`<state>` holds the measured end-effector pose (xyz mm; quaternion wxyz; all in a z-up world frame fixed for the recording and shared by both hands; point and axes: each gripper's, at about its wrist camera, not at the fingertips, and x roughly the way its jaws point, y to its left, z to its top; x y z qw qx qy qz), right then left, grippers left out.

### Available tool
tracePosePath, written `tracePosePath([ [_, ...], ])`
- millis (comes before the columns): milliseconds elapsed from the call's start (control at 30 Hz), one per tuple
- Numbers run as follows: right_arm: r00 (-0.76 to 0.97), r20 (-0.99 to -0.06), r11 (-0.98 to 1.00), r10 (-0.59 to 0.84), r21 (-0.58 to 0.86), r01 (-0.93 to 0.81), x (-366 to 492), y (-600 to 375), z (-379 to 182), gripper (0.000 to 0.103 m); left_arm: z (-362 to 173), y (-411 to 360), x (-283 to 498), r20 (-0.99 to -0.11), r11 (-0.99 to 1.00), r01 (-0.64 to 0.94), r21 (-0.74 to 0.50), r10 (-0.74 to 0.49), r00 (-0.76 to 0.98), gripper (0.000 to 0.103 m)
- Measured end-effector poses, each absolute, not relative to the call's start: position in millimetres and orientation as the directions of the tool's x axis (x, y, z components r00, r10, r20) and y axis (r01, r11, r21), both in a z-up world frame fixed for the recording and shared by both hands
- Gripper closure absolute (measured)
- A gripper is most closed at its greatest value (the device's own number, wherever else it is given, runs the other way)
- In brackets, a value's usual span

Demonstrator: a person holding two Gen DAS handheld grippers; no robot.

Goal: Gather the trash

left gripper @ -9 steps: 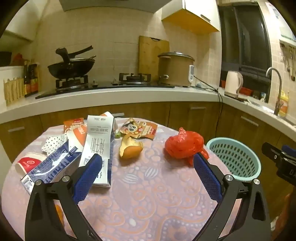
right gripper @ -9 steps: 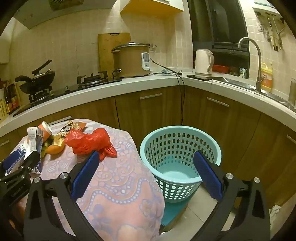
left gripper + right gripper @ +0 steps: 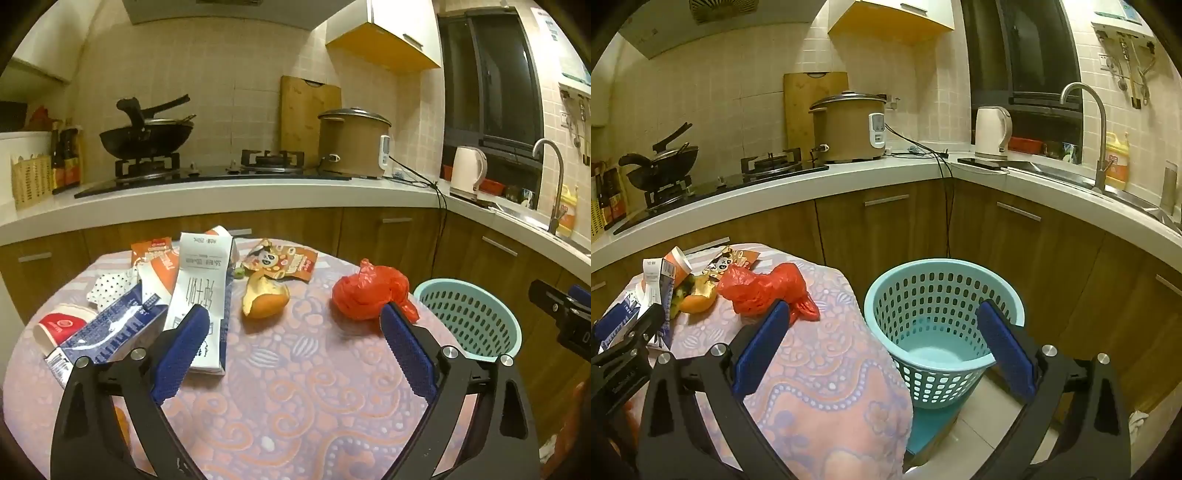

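**Both grippers wide open above the table and basket**

The left gripper (image 3: 291, 321) hangs spread and empty over the cloth-covered table (image 3: 295, 406). Beyond its fingers lie a white carton (image 3: 201, 291), orange peel (image 3: 264, 301) and a crumpled red bag (image 3: 367, 293). The right gripper (image 3: 882, 317) gapes, holding nothing, above the teal basket (image 3: 943, 310), which stands on the floor just beside the table's edge.
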<state>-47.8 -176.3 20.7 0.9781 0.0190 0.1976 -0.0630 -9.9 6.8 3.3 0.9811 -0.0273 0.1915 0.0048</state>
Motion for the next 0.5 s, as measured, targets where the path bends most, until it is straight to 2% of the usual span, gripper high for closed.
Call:
tracePosePath([
  [300, 0.921, -0.368, 0.99, -0.127, 0.017, 0.143, -40.1, -190.1, 30.4, 0.006, 1.4, 11.4, -6.3, -0.401, 0.997, -0.015, -0.078, -0.017, 0.916, 0.011],
  [500, 0.929, -0.336, 0.987, -0.153, -0.005, 0.16, -45.6, -187.9, 33.5, 0.006, 4.1, 11.2, -9.1, -0.383, 0.997, -0.019, -0.076, -0.012, 0.924, 0.011],
])
